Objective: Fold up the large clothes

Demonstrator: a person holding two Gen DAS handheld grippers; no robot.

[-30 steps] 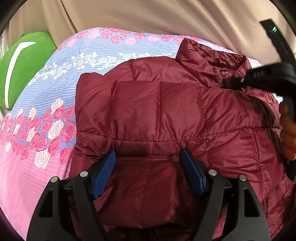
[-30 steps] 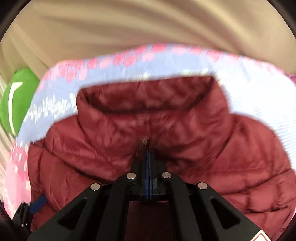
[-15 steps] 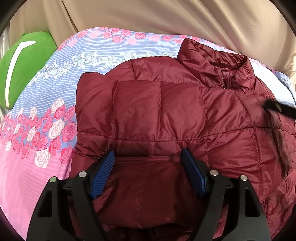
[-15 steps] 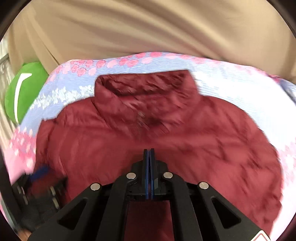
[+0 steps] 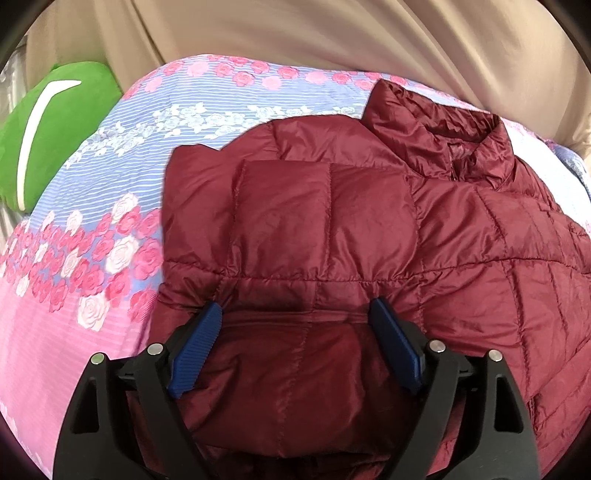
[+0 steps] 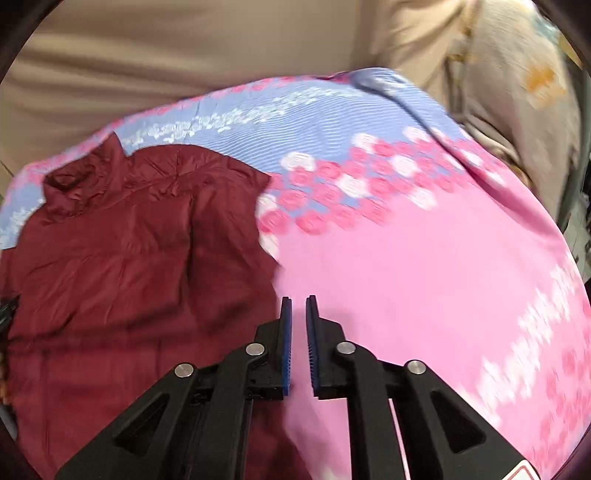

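Maroon jacket [image 5: 369,240] spread flat on the floral sheet [image 5: 92,258], collar [image 5: 443,140] toward the far edge, a folded-in sleeve panel lying over its near part. Left gripper [image 5: 295,314] low over that panel, jaws wide, blue pads [image 5: 195,354] resting on the puffy fabric at either side (nothing pinched between them). Green cushion [image 5: 48,125] off the sheet's far left corner, tan curtain [image 5: 332,33] behind. Over on the right view, somewhat blurred: right gripper [image 6: 298,302] just past the jacket's right edge, above bare pink sheet [image 6: 424,288], jaws parted only narrowly, nothing held. Jacket [image 6: 129,258] filling the left of that view, collar [image 6: 81,181] at the far end.
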